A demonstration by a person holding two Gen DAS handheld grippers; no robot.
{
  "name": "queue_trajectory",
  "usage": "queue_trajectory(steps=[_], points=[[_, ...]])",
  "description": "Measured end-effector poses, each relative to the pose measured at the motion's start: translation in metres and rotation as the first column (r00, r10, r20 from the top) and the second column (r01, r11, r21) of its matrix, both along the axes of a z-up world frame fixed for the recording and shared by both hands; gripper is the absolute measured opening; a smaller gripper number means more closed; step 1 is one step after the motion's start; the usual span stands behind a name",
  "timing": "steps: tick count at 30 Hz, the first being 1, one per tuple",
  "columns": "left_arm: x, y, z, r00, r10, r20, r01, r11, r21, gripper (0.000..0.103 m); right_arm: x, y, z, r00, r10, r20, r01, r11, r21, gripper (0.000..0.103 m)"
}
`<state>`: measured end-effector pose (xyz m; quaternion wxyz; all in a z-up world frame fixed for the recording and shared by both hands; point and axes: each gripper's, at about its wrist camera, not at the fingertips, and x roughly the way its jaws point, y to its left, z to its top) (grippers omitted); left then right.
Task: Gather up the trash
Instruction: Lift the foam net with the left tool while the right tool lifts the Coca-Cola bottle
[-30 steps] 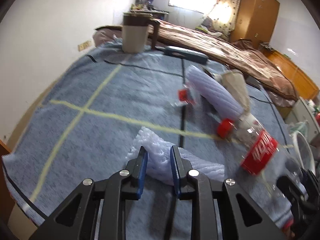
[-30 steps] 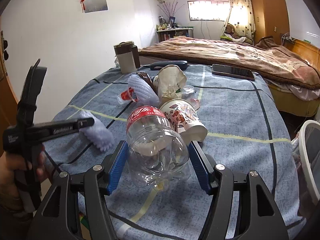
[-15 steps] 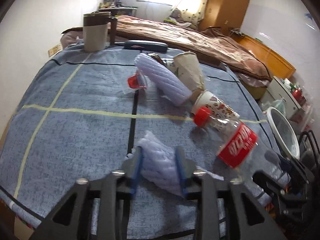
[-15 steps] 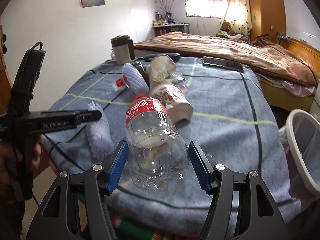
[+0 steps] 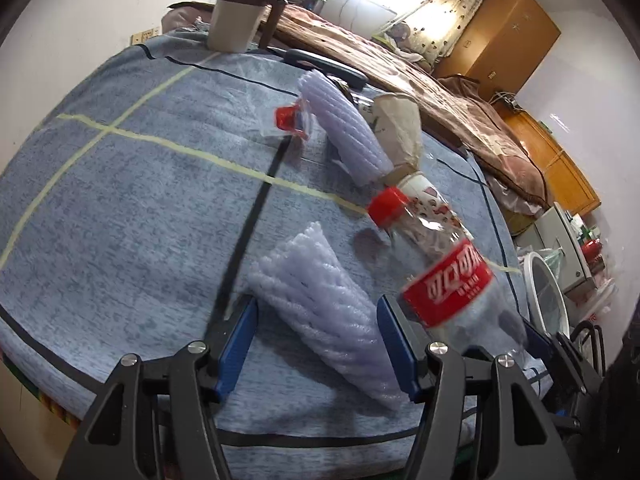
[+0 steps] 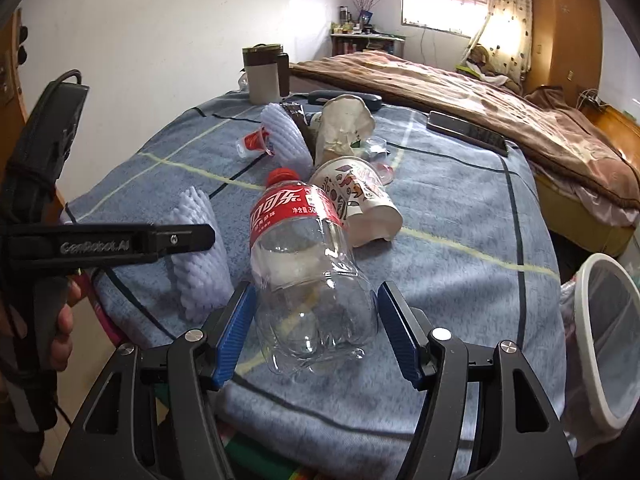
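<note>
The left tool [image 5: 316, 338] has just been opening; its jaws stand wide, clear of the foam sleeve [image 5: 320, 312] lying between them on the blue-covered table [image 5: 132, 208]. The right tool [image 6: 316, 330] grips the clear plastic bottle [image 6: 308, 268] at its base, red cap pointing far, near the table's near edge.

white walls [image 6: 152, 40], sunlit curtained window [image 6: 440, 16], wooden wardrobe [image 6: 568, 28].
</note>
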<state>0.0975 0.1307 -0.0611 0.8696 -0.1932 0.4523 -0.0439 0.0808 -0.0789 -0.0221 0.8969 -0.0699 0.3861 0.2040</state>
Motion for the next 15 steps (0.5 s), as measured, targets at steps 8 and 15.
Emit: queue_trajectory(steps=[8,15], points=[[0.007,-0.012,0.001,0.999,-0.042,0.028,0.041,0.998,0.039,0.048,0.01,-0.006,-0.002,0.998,0.008,-0.057,-0.005,0.999,0.054,0.065],[0.004,-0.018,0.01,0.995,-0.083,0.06,0.078,0.993,0.085,0.032,0.015,-0.008,-0.006,0.998,0.007,-0.067,0.002,0.993,0.121,0.065]])
